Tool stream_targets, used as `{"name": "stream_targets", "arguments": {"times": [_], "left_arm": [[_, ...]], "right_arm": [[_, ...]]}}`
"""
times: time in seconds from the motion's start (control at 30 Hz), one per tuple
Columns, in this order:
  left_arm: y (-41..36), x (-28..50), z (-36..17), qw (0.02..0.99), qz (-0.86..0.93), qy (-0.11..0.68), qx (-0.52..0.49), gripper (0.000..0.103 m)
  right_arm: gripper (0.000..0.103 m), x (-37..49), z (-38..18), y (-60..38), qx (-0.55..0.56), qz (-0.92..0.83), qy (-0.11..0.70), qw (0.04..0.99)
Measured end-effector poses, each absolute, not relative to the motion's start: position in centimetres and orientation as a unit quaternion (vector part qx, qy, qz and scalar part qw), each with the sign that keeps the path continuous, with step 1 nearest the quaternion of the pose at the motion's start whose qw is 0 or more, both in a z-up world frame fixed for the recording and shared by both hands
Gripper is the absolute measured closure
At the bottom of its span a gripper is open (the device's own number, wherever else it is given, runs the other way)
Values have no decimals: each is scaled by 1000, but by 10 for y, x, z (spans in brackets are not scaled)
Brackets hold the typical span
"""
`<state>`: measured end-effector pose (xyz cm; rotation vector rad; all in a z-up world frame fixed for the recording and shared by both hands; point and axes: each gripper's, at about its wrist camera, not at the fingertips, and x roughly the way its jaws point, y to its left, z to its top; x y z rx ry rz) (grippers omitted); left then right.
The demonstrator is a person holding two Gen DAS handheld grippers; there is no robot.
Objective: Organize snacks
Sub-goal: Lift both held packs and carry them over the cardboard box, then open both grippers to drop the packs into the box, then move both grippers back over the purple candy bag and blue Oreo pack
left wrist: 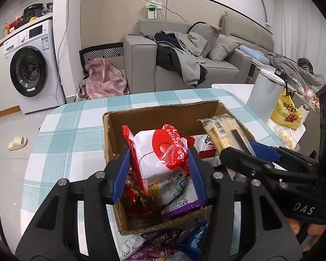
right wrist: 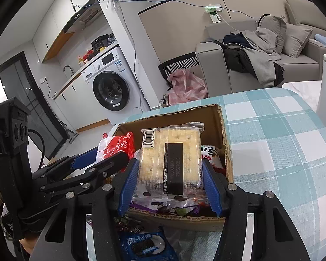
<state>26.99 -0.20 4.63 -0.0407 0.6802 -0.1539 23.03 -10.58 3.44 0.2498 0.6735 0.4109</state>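
both grippers hover over the cardboard box (left wrist: 163,113) on the checked counter (left wrist: 76,119); left gripper (left wrist: 160,169) fingers clamp the red-and-white bag (left wrist: 160,152); right gripper (right wrist: 169,184) fingers clamp the clear cracker pack (right wrist: 169,158).

Clear-wrapped cake pack (right wrist: 170,163) between right gripper (right wrist: 170,187) jaws, above cardboard box (right wrist: 226,130).

Both tools are matte black plastic with silver round screws at the joints. The left gripper (left wrist: 158,163) and right gripper (right wrist: 170,180) carry ribbed blue finger pads (left wrist: 122,169). White letters "DAS" (left wrist: 303,209) mark one body, lower right of the frame.
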Motion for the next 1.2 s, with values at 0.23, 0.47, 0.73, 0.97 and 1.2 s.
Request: {"name": "stream_targets", "arguments": {"times": [0.23,0.47,0.73,0.97,1.2], "left_arm": [[4,282,40,938,-76,338,-31,54],[5,289,40,937,-74,340,-33,53],[10,270,55,938,-78,336,-38,27],[21,234,71,941,-75,327,-50,5],[35,193,75,944,-47,321,-59,1]], "right_arm": [[45,236,34,-103,110,193,328,918],[44,236,36,-106,100,194,330,918],[16,213,47,-115,87,195,299,930],[1,192,51,-125,70,179,300,934],[0,176,45,-132,70,173,313,931]]}}
